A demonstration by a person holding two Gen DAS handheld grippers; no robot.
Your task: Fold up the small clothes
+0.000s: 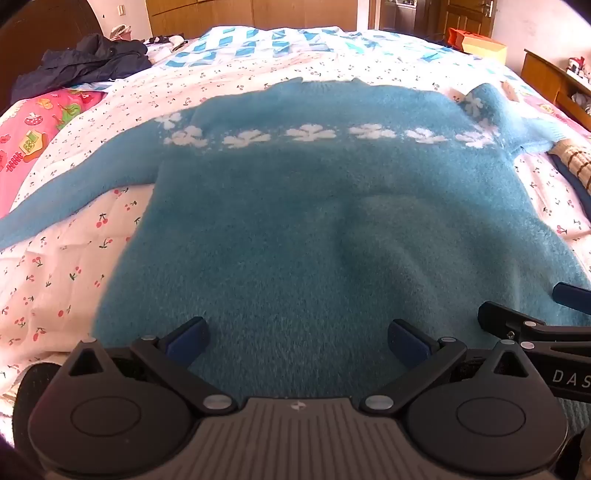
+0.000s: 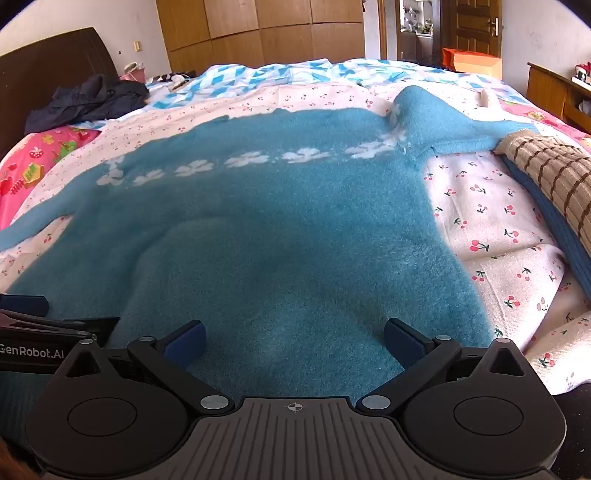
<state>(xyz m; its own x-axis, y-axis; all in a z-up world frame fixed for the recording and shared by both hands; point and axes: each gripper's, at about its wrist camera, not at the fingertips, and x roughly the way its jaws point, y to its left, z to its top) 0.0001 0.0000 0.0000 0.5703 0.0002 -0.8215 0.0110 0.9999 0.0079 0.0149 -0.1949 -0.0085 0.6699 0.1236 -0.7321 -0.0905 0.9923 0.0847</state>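
Two grippers, left gripper (image 1: 298,341) and right gripper (image 2: 294,341), are hanging wide open over the flat blue sweater (image 1: 314,221), getting ready to grab its bottom edge.

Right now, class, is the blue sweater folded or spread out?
Spread out: the blue sweater lies flat on the bed, body open, left sleeve extended.

Sunlit bedroom: wooden wardrobe (image 2: 258,33), dark headboard (image 2: 48,62), door (image 2: 476,26).
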